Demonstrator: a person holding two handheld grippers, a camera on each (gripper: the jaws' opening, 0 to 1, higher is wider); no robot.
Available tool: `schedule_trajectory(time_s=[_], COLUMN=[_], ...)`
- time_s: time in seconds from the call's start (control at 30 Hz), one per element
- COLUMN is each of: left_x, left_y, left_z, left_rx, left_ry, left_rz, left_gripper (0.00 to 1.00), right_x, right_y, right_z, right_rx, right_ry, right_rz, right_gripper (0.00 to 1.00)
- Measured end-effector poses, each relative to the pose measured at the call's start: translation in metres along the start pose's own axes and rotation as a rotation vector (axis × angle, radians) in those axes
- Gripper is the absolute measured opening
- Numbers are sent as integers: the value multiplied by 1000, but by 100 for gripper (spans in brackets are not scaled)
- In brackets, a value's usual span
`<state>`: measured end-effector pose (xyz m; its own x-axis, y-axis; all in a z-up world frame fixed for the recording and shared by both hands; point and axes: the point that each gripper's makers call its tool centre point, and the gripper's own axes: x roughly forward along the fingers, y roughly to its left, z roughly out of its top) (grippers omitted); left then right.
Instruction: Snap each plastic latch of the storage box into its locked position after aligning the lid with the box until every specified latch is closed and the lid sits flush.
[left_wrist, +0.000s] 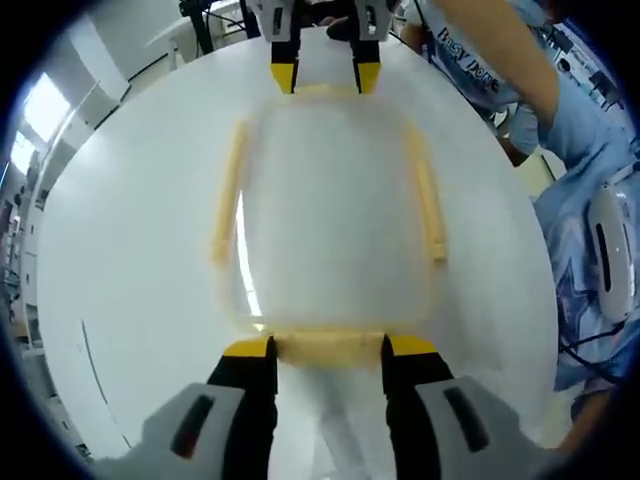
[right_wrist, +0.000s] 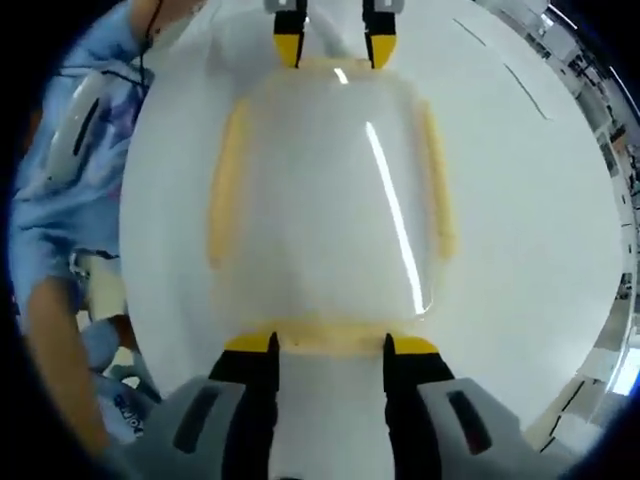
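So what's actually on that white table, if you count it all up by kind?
Storage box with clear lid: 1
Yellow latches on the box: 4, one along each side (e.g.)
Handheld grippers: 2, the left gripper and the right gripper, one at each end of the box
Total: 7, all on or over the white table.

The surface (left_wrist: 130, 300) is a round white tabletop, plain and smooth, with a thin dark line marked near one edge. One item lies directly on it: a translucent storage box (left_wrist: 330, 220) with its lid on, positioned near the centre. The box has pale yellow latches along all four sides. In the right gripper view, the same surface (right_wrist: 530, 200) extends around the storage box (right_wrist: 325, 200), and light reflects off the lid as a bright streak.
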<state>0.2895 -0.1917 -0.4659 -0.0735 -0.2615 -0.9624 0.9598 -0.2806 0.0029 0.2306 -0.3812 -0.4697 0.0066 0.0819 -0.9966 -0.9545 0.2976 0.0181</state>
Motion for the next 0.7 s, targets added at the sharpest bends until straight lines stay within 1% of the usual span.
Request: schedule_trajectory(time_s=[0.03,0.07,0.1,0.13,0.23,0.3,0.37,0.5,0.6,0.7], left_x=[0,0,0,0,0,0,1,1,1,2], left_y=[1,2,3,3,4,4,4,5,5,5], left_z=[0,0,-1,0,0,1,1,3,5,5], left_rx=[4,4,4,5,3,2,3,0,-2,-1], left_ry=[5,5,5,4,7,8,9,3,10,25], left_rz=[-1,-2,-2,-3,-1,0,1,2,5,6], left_gripper=[41,41,41,41,41,40,40,40,40,40], right_x=[0,1,1,2,2,2,2,2,2,3], right_y=[0,0,-1,-1,0,2,3,5,7,7], right_z=[0,0,0,0,0,-1,-2,-2,-3,-1], right_rx=[-2,0,2,1,-3,-6,-4,10,10,5], right_ry=[36,51,79,95,108,97,70,-29,-55,-51], right_rz=[0,1,2,4,7,7,5,0,-1,-3], right_gripper=[41,41,41,41,41,41,41,41,41,40])
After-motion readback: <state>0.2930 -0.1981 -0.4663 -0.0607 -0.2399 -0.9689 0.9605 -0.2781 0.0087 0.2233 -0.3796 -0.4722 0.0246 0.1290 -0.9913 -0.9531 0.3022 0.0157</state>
